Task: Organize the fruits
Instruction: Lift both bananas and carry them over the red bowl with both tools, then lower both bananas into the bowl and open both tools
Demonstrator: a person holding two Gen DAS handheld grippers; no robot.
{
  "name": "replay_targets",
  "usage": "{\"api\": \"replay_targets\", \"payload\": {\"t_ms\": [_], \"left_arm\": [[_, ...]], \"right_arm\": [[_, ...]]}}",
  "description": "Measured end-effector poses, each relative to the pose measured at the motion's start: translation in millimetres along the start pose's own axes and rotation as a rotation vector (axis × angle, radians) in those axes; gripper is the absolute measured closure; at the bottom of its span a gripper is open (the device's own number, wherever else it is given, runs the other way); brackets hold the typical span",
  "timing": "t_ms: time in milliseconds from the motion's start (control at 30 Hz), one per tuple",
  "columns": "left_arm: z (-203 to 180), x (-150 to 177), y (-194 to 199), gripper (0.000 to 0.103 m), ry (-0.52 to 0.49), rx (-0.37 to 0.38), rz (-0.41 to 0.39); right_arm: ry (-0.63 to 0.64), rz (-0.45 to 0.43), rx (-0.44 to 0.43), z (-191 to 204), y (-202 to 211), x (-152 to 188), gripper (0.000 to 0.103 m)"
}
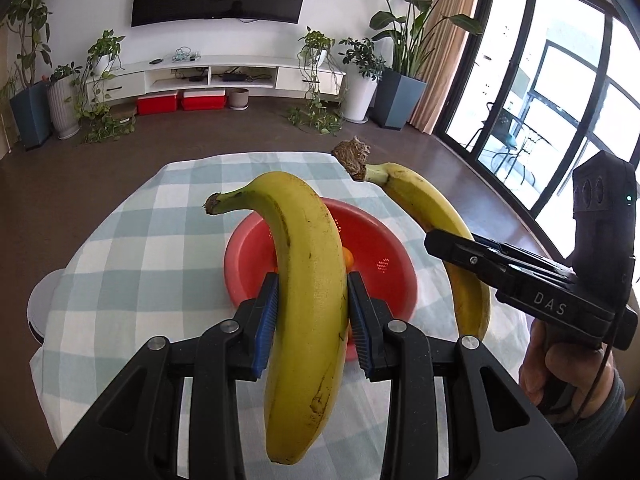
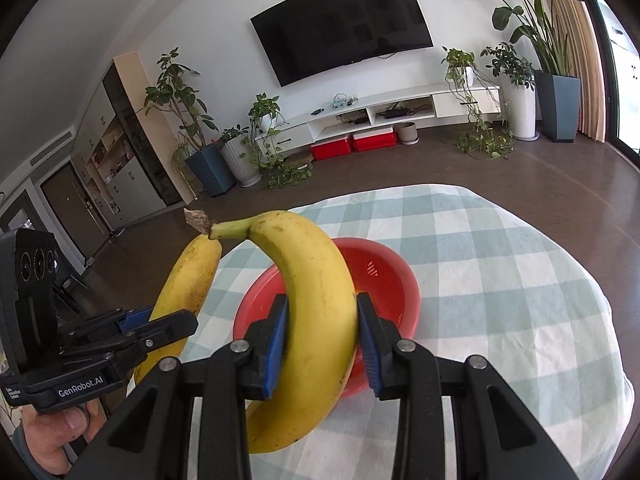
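Bananas, one in each gripper, both aloft over the checked tablecloth (image 1: 120, 264): soft, light, bruise-prone fruit, so a mid-body pinch looks right. Left gripper (image 1: 312, 312) has its blue pads clamped on the left banana (image 1: 308, 280); right gripper (image 2: 322, 332) is likewise clenched around the right banana (image 2: 316, 304). Beyond them waits the red colander bowl (image 1: 384, 256), something orange inside

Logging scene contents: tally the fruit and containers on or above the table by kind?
Yellow bananas: 2, in the left gripper and the right gripper
Small orange fruit: 1 visible
Red round plastic colander bowl: 1
Total: 4
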State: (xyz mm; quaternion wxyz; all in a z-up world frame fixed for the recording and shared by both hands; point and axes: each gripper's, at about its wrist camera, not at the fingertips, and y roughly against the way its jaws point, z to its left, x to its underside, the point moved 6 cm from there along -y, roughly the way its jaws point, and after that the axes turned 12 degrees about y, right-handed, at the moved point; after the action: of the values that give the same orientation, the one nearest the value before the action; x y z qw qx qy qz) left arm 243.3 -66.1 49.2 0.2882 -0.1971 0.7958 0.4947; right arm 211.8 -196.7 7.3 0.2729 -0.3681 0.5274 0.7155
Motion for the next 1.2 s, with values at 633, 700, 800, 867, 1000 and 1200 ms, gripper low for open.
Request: {"api": "replay_targets", "payload": {"t_ms": [633,700,800,867,1000,1200], "left_arm": [[-8,-26,-116,0.076,-0.040,-0.071,0.034],[-3,-23,-118,0.076,-0.022,-0.070,0.035],[1,-15,-120,0.076,-0.019,-0.070,0.046],[2,-11,-120,0.076,-0.023,-0.072,0.048],[0,-8,-110,0.075,-0.035,-0.070,0.028],[3,3,-76,0.040,-0.063,-0.109,-0.021]], "right_arm": [[0.078,0.108,0.085,-22,-72,24,0.067],[0.075,0.110,0.085,-24,-72,24,0.067],[0.079,0.112,0.097,-25,-74,26,0.067],[0.082,0.118,0.100,-25,-75,27,0.066],[0.104,0.128,0.108,-21,-75,28,0.062],[0.109,0.085,0.147,-18,-56,20,0.037]]}}
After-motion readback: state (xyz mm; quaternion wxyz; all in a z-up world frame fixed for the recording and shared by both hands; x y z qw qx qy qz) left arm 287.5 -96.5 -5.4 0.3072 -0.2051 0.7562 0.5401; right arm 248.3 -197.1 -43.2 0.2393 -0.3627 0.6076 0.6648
